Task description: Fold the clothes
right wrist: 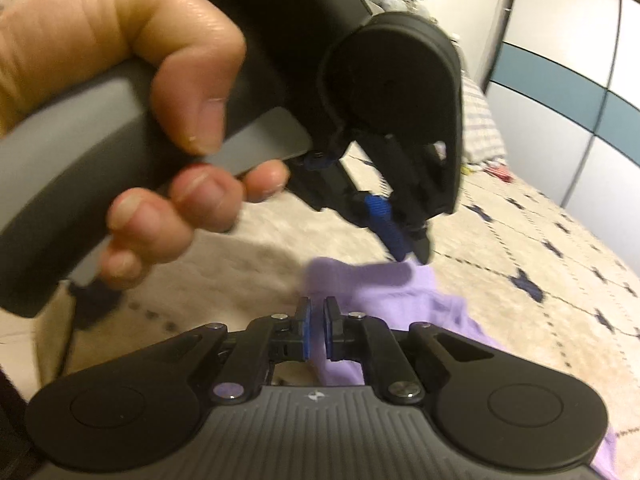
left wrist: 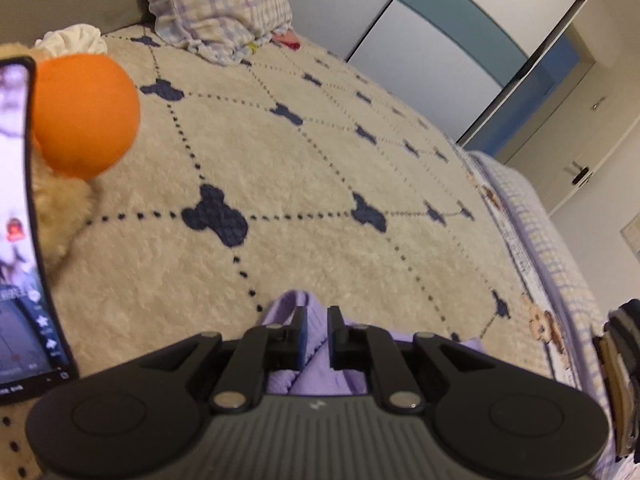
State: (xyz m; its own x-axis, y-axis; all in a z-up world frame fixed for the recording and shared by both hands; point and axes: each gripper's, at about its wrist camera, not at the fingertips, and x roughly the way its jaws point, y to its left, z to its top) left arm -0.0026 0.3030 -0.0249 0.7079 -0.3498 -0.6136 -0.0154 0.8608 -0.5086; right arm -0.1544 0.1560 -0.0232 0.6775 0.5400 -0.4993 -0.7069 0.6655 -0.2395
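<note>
At nine o'clock in the left wrist view: phone screen (left wrist: 24, 220), lit, with an orange plush ball (left wrist: 84, 116) just beside it. At twelve o'clock: plaid pillow (left wrist: 218, 0) lying on the bed blanket (left wrist: 320, 184). At six o'clock: left tongs (left wrist: 316, 334), narrowly parted, with the lilac garment (left wrist: 294, 304) bunching between them; whether they are pinching it, cannot tell. In the right wrist view, at ten o'clock: left hand (right wrist: 132, 92) gripping its handle. At six o'clock: right tongs (right wrist: 316, 330), nearly clenched, garment edge sitting at the gap; grasp uncertain. Judged step: gathering a hem for a fold. Next move is calling for both tongs securing cloth, then carrying it across evenly.
</note>
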